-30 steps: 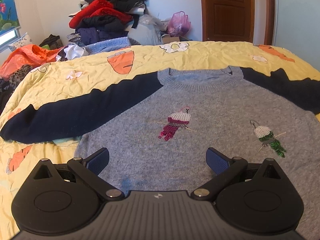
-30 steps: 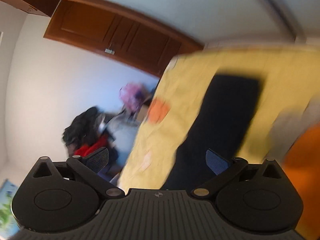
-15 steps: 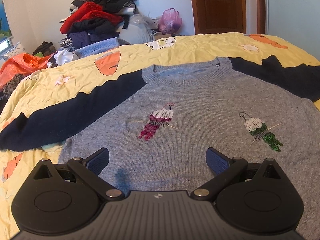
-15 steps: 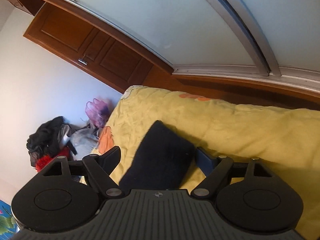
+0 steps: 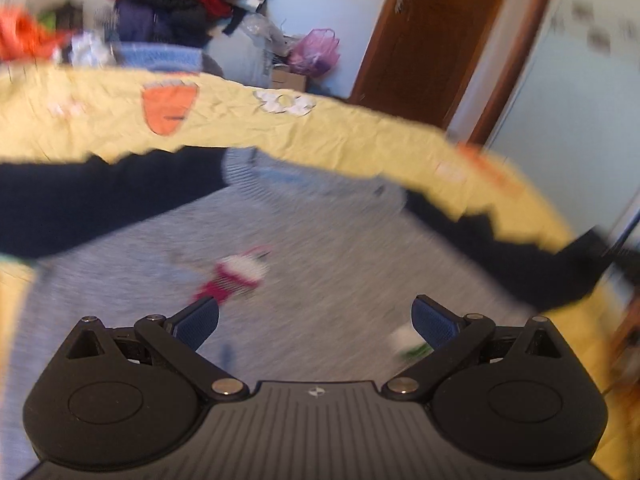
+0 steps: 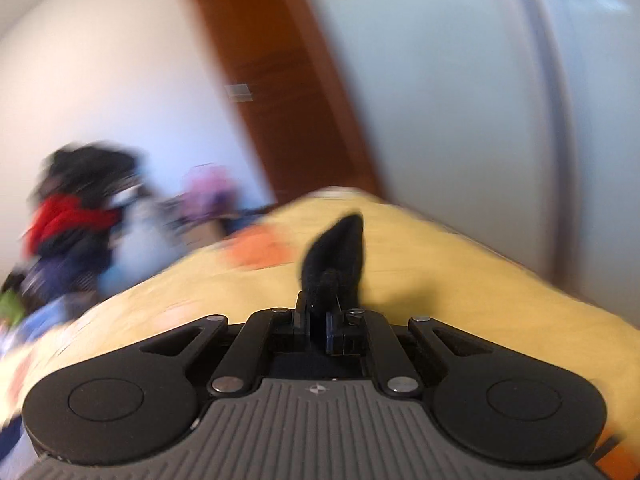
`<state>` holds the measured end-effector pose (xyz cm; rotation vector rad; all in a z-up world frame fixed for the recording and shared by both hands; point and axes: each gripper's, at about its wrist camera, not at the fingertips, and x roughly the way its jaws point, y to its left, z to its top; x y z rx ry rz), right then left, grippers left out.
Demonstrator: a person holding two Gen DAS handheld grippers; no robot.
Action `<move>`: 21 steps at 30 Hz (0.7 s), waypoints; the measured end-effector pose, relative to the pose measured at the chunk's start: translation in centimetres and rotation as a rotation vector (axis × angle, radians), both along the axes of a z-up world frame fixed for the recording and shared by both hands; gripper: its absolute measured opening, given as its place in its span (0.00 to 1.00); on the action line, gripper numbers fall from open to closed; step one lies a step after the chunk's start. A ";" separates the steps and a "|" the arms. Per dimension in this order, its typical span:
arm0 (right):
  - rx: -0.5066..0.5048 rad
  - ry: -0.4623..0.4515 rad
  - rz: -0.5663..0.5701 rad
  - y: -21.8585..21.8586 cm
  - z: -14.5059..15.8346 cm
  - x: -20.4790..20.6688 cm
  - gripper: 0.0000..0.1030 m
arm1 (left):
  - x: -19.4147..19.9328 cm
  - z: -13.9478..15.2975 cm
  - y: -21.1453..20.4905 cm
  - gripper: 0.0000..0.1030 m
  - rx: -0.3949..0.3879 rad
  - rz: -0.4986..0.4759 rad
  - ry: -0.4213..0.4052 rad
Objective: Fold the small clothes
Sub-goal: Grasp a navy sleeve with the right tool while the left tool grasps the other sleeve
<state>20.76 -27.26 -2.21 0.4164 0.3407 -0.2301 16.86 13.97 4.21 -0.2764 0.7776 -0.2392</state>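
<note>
A grey sweater (image 5: 320, 256) with navy sleeves and sequin birds lies flat on the yellow bedspread (image 5: 280, 128), blurred by motion. My left gripper (image 5: 316, 320) hovers open over the sweater's lower front, nothing between its blue pads. In the right wrist view, my right gripper (image 6: 318, 320) is shut on the cuff of the navy right sleeve (image 6: 340, 252), which sticks up and forward from the closed fingers above the bedspread (image 6: 460, 292).
A tall pile of clothes (image 5: 180, 4) and a pink bag (image 5: 316, 52) stand beyond the bed's far edge. A brown wooden door (image 5: 436, 40) is at the back right, with a pale wardrobe panel (image 6: 460, 100) along the right side.
My right gripper closed on the navy sleeve cuff and swung level. My left gripper tilted and shifted over the sweater, still open.
</note>
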 end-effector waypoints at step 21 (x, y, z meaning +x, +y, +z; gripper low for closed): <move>-0.327 0.111 0.406 18.0 -2.3 -0.2 0.13 | 12.8 -3.9 -12.2 0.48 -0.485 -0.245 0.305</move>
